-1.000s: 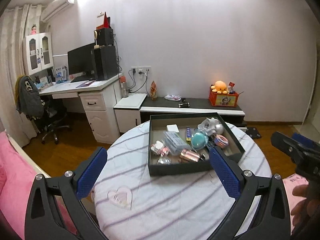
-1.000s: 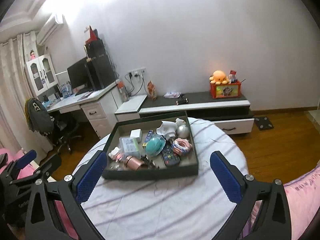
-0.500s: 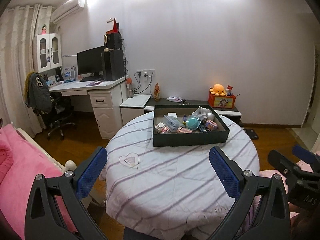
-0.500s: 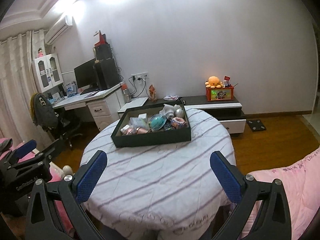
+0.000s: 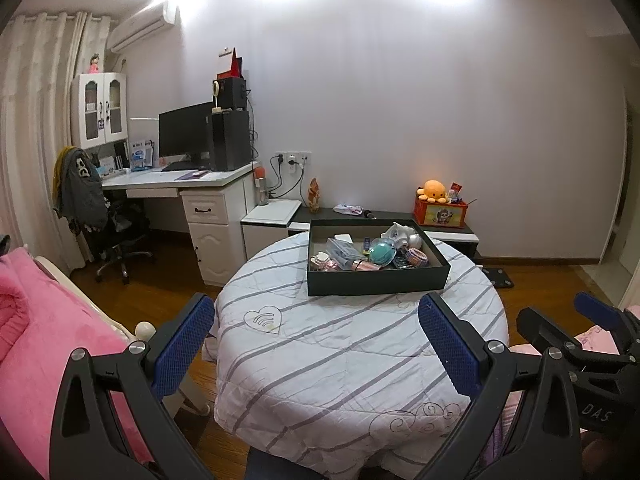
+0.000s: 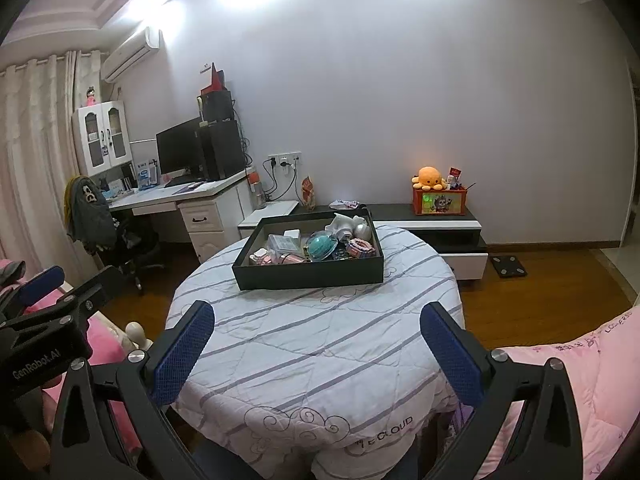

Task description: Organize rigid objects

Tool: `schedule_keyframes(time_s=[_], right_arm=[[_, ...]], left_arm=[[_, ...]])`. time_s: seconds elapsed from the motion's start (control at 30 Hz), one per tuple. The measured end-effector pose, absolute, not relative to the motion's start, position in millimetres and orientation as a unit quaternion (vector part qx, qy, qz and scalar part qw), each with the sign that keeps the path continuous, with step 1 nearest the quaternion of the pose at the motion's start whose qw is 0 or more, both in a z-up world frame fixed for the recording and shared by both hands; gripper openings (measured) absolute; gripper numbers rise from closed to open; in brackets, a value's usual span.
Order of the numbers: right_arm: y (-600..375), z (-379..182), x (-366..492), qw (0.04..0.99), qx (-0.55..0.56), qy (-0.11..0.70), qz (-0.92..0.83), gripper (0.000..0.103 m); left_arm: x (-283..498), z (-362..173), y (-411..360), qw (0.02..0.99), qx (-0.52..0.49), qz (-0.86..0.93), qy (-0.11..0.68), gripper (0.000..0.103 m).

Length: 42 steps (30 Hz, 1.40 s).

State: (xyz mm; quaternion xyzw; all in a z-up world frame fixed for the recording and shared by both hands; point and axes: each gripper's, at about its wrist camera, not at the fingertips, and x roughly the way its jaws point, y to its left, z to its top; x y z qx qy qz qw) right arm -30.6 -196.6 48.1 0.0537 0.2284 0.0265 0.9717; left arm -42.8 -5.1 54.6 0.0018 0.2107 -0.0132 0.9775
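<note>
A dark open box (image 5: pixel 376 282) (image 6: pixel 308 274) sits at the far side of a round table with a striped white cloth (image 5: pixel 340 344) (image 6: pixel 304 344). It holds several small items, among them a teal ball (image 5: pixel 381 254) (image 6: pixel 322 245) and a white figure (image 5: pixel 396 234) (image 6: pixel 344 224). My left gripper (image 5: pixel 316 344) is open and empty, well back from the box, over the near part of the table. My right gripper (image 6: pixel 316 348) is open and empty, likewise back from the box. Each gripper shows at the edge of the other's view: the right gripper (image 5: pixel 576 340), the left gripper (image 6: pixel 60 304).
A pink bed (image 5: pixel 36 320) lies on the left and pink bedding (image 6: pixel 580 380) on the right. Behind the table stand a white desk (image 5: pixel 188 188) with a monitor, an office chair (image 5: pixel 116 236) and a low TV cabinet (image 6: pixel 432 224) with an orange plush.
Both grippers have pulled back and away from the box, which now looks much smaller and farther. Nothing on the table has moved. Both grippers stay open.
</note>
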Motion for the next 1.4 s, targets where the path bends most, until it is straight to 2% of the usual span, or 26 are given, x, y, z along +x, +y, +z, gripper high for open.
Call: schedule_keyframes(time_s=[1.4], right_arm=[[-191.2, 44.1, -24.8, 0.969, 0.048, 0.238, 0.033, 0.103]], left_arm=[[-38.0, 48.2, 2.0, 0.973, -0.015, -0.035, 0.227, 0.103]])
